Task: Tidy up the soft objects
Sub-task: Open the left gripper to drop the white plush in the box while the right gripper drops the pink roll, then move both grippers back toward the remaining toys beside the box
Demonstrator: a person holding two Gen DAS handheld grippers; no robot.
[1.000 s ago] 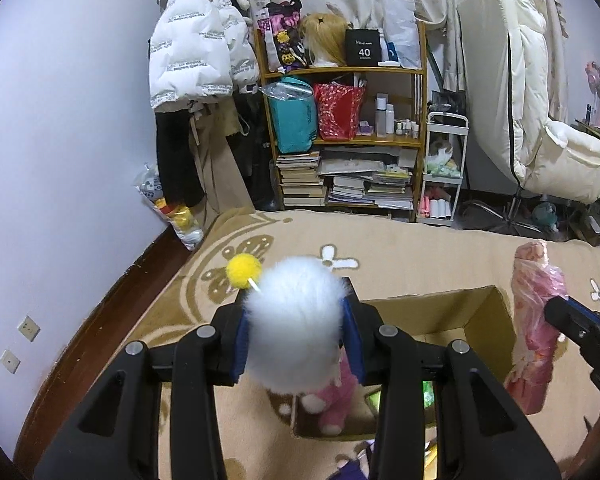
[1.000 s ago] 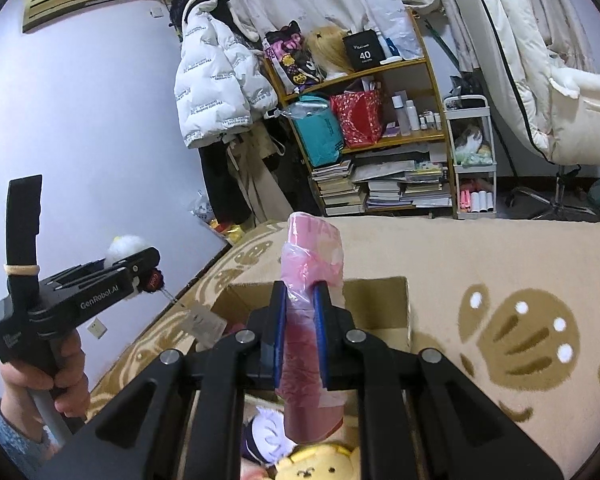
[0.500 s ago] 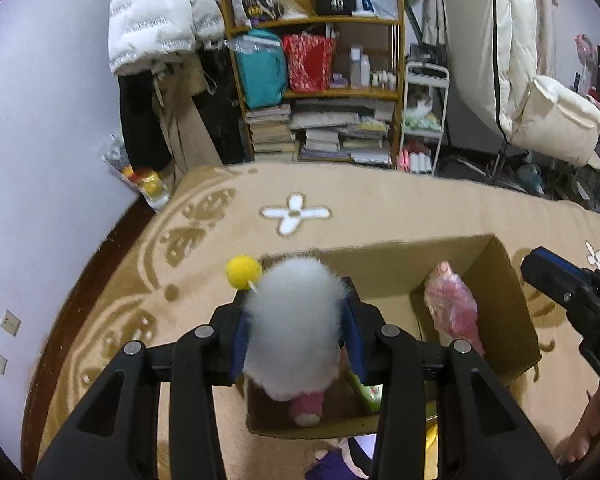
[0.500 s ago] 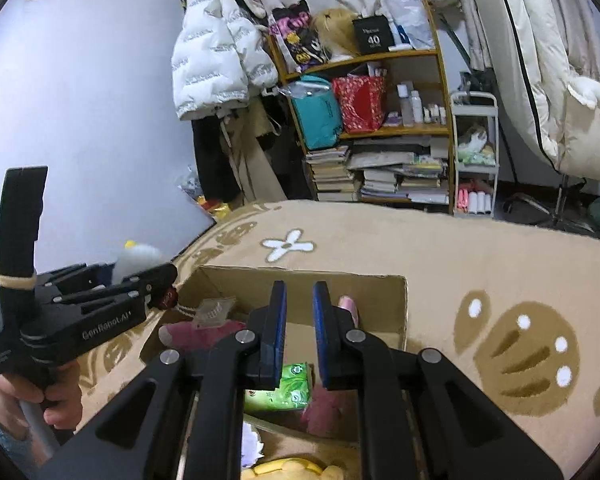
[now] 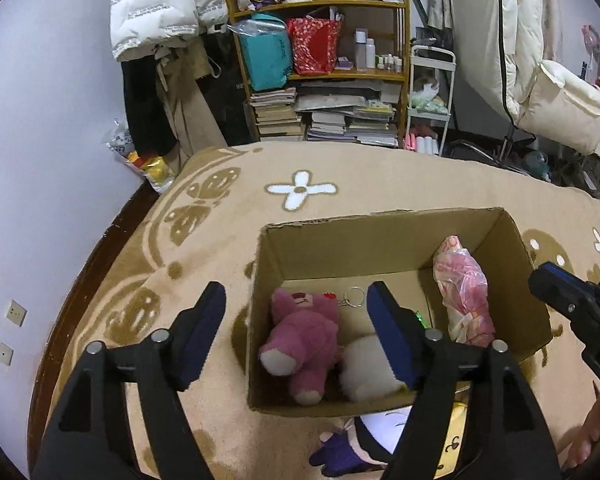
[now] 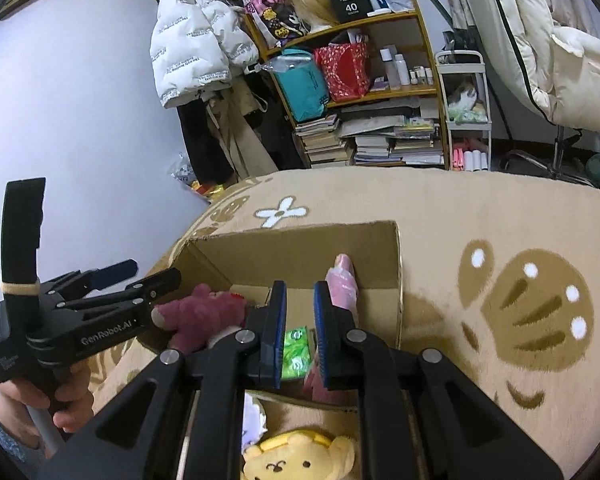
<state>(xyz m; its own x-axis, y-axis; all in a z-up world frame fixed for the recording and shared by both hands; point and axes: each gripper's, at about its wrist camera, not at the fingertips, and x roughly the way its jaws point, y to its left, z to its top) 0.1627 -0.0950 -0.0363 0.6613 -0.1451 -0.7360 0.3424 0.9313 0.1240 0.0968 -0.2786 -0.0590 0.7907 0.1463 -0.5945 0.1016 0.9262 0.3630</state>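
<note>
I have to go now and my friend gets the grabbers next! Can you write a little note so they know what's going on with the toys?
Left gripper: open wide over the cardboard box, holding nothing.
Right gripper: jaws a narrow gap apart, empty, at the box's near edge.
In the box: pink plush bear, white fluffy toy, pink bagged item leaning in the right corner, green packet, a keyring.
Done: those are put away.
Left: yellow bear plush and purple-and-white plush lie on the rug, just outside the box's near wall. They probably go in next.
</note>
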